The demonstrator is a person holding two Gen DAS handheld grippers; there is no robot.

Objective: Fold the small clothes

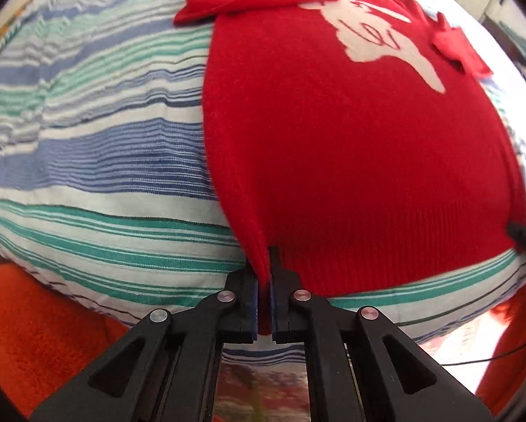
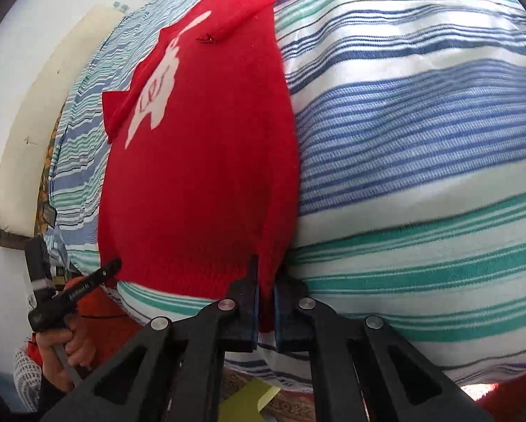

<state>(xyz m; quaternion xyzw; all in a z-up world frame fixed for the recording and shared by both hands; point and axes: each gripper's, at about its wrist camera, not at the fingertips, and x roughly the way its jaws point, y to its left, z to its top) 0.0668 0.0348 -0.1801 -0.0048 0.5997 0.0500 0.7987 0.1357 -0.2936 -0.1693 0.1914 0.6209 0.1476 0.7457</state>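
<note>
A small red knitted sweater (image 1: 350, 147) with a white figure on its chest lies spread on a striped bed cover (image 1: 87, 161), sleeves folded in at the far end. My left gripper (image 1: 265, 263) is shut on the near left corner of its ribbed hem. My right gripper (image 2: 267, 274) is shut on the near right corner of the same sweater (image 2: 199, 161). In the right wrist view the left gripper (image 2: 111, 265) shows at the hem's other corner, held by a hand (image 2: 65, 348). The right gripper's tip (image 1: 523, 234) peeks in at the right edge of the left wrist view.
The blue, green and white striped cover (image 2: 421, 147) spreads wide to both sides of the sweater. Orange fabric (image 1: 34, 334) lies below the bed's near edge. A white wall and a cream padded board (image 2: 51, 112) stand to the left in the right wrist view.
</note>
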